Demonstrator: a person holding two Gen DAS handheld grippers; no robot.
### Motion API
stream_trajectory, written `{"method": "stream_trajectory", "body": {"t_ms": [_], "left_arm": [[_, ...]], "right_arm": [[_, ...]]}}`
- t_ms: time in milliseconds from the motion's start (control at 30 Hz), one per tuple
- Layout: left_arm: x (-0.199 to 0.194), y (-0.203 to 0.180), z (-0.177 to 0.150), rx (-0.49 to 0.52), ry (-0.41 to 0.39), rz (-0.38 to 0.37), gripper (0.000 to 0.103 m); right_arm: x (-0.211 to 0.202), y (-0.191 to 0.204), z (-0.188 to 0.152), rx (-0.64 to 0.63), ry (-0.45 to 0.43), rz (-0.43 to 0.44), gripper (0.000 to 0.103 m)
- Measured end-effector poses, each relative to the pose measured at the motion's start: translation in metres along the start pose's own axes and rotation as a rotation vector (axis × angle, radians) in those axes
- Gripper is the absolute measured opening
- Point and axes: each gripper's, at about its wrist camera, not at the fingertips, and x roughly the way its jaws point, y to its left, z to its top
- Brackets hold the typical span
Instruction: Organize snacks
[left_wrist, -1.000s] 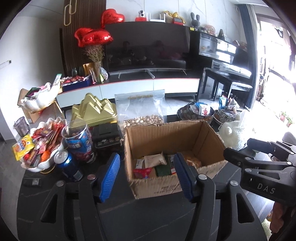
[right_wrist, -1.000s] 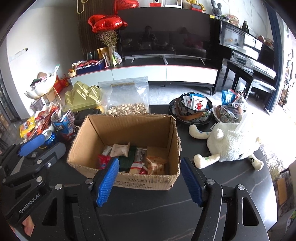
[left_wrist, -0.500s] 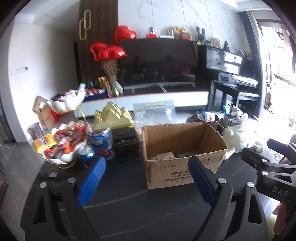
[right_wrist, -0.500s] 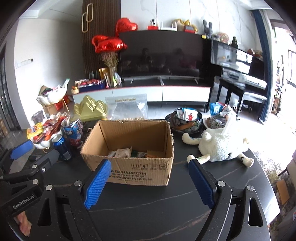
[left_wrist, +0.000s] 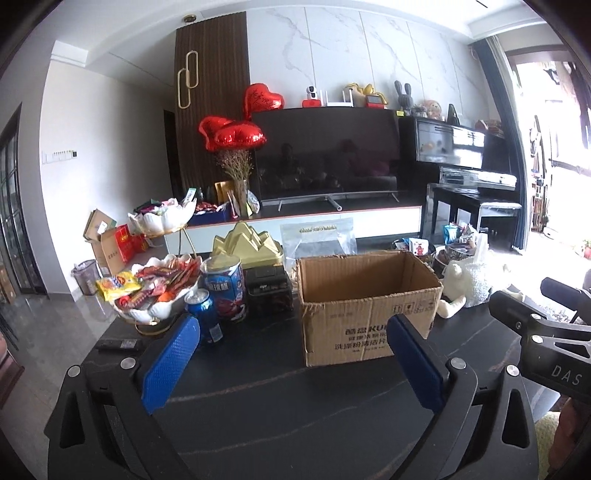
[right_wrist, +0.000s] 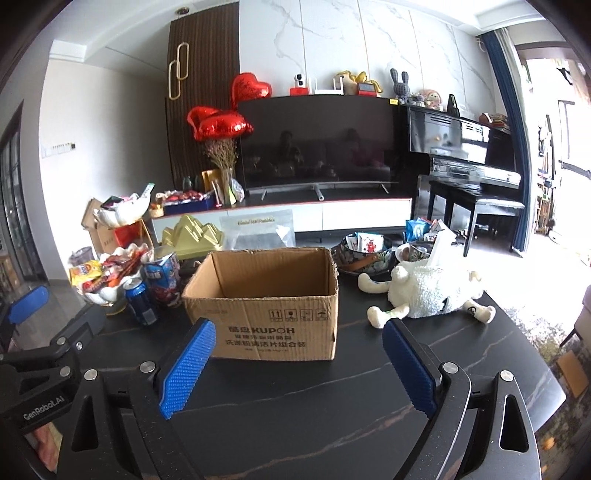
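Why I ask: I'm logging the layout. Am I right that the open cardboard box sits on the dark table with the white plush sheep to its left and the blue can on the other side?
Not quite. In the right wrist view the plush sheep lies right of the cardboard box; the blue can stands left of it.

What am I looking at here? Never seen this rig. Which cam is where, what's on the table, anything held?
There is no robot arm: a person holds one set of hand-held tongs in each hand, and each carries a fisheye camera looking forward along its two blue-padded fingers.

The left wrist view shows the left tongs, open and empty. The right wrist view shows the right tongs, also open and empty.

On the dark table stand an open cardboard box, a white shell bowl of snacks, a blue can, a blue snack tub and a white plush sheep. Nothing is held.
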Motion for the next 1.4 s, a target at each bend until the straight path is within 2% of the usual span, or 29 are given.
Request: {"method": "stream_trajectory", "body": {"t_ms": [500,1400], "left_arm": [[-0.026,0.001,-0.014,0.0,-0.03,0.013,0.103],[-0.038,0.003,-0.015,-0.008,-0.037,0.002,0.103]], "right_arm": [[-0.031,0.004,-0.018,-0.033,-0.052,-0.01,0.095],[-0.042,0.004,-0.02,-0.035,-0.063,0.0,0.095]]}}
